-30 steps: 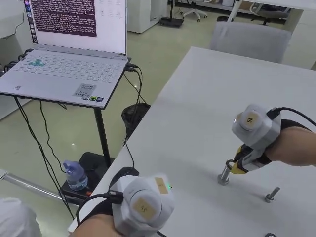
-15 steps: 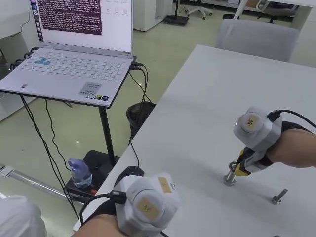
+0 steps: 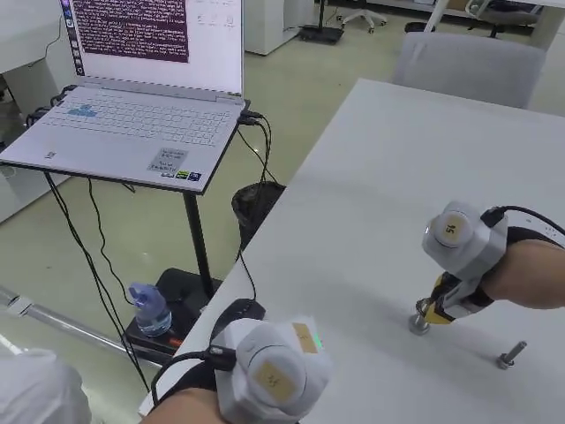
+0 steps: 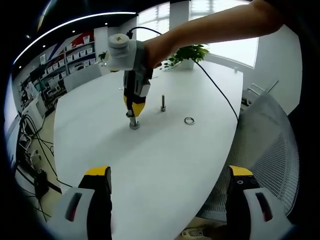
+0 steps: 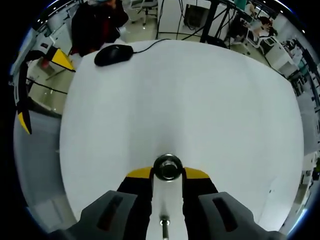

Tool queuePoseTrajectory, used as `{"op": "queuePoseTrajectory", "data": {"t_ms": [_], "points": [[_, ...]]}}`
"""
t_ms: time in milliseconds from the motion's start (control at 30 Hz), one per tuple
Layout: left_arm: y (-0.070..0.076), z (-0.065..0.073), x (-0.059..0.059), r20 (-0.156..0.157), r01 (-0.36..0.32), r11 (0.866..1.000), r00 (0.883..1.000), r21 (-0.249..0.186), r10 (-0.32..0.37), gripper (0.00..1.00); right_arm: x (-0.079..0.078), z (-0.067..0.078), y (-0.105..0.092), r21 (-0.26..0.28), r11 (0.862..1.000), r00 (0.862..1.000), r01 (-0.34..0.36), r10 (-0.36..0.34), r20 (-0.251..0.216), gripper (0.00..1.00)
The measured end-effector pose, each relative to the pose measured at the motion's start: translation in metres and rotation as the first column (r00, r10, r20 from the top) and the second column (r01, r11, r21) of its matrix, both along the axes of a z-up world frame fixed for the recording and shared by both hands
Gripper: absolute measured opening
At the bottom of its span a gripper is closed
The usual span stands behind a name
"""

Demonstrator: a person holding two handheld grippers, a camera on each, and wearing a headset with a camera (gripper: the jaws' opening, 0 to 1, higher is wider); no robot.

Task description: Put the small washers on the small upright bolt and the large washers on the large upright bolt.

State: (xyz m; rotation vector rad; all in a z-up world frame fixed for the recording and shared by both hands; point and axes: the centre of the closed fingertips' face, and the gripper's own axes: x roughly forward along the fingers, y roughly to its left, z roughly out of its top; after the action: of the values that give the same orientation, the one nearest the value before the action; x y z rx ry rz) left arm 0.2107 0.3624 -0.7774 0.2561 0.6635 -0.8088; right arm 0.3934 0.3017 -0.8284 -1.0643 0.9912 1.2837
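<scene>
Right gripper [image 3: 429, 313] fingers narrow, pinching a large steel washer [image 5: 167, 167] atop the large upright steel bolt [image 3: 418, 326]. Left gripper [image 4: 167, 197] fingers wide, holding nothing.

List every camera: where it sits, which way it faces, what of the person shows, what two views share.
Head view: on the headset, facing forward and down at the table; the right gripper and the person's arms show.
Left gripper view: on the left gripper, facing across the table at the large bolt; its own fingers and the right arm show.
Right gripper view: on the right gripper, facing down at the large bolt's top; its own fingers flank it.
Shared: all three show the large bolt.
</scene>
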Motion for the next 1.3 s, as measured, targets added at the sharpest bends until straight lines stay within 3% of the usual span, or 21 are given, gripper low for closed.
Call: {"op": "queuePoseTrajectory", "data": {"t_ms": [600, 1300], "points": [[0.006, 0.001, -0.001, -0.004, -0.001, 1.0, 1.0, 0.004, 0.001, 0.93, -0.001, -0.025, 0.003, -0.03, 0.999, 0.999, 0.015, -0.016, -0.027, 0.22], [0.011, -0.001, 0.001, -0.009, -0.011, 1.0, 1.0, 0.011, 0.011, 0.9, 0.006, -0.031, 0.004, -0.026, 0.999, 0.999, 0.02, -0.021, -0.028, 0.24]]}}
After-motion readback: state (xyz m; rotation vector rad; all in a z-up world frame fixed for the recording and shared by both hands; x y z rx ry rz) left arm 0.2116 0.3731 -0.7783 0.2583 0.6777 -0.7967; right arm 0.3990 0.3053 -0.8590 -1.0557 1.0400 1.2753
